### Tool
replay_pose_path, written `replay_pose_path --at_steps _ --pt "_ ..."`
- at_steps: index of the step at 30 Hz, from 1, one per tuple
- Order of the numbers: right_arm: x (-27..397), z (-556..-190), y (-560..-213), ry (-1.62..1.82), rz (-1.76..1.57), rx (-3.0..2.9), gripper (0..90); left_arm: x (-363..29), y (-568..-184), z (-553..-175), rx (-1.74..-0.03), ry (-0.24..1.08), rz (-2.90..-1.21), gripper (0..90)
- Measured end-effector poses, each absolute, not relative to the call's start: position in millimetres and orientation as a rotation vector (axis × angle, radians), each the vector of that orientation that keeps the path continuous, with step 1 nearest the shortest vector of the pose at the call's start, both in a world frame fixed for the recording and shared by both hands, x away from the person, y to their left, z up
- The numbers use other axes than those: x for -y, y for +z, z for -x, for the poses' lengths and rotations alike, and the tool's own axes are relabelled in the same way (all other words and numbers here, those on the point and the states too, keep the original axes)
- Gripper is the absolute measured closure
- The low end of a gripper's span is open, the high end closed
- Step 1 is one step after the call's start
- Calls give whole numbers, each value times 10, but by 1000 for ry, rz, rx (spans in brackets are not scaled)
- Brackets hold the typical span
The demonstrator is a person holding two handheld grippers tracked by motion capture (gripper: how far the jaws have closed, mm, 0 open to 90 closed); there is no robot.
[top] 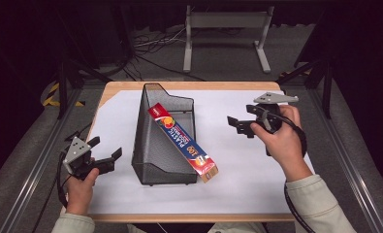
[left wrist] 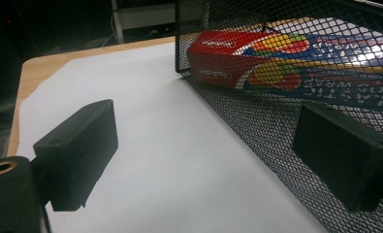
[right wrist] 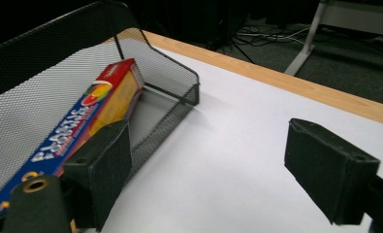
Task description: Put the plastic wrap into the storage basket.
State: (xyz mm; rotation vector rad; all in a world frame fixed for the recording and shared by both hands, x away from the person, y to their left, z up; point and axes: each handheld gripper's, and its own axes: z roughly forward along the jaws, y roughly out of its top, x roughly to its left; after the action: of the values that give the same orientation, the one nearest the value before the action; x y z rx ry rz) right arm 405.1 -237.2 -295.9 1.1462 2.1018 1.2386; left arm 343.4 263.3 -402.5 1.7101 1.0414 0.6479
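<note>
A black wire-mesh basket (top: 152,145) is seen standing on the white sheet (top: 237,170) that covers the wooden table (top: 126,86), a little left of the middle in the high view. A long box of plastic wrap (top: 182,141) is laid aslant in the basket: its red end is propped against the far, taller part, while its near end juts over the low front rim toward the right. Through the mesh wall, the box (left wrist: 295,58) is also made out in the left gripper view, and its printed side (right wrist: 77,121) is shown in the right gripper view.

The left gripper (top: 105,154) is held low at the near left of the table, just beside the basket's left wall but apart from it; its jaws are spread wide with nothing between them. The right gripper (top: 237,125) is held above the sheet to the right of the basket, well apart from the box, its jaws likewise spread and empty. Each gripper is grasped by one hand, and pale sleeves are seen at the bottom edge.
</note>
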Motion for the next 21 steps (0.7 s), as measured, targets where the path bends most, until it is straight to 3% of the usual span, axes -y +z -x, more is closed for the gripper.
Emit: replay_pose_path --at_steps 21 --pt "3245 -3948 -3528 1315 -1087 -2026 165 -2624 -4040 -3424 -1033 645 -1708 97"
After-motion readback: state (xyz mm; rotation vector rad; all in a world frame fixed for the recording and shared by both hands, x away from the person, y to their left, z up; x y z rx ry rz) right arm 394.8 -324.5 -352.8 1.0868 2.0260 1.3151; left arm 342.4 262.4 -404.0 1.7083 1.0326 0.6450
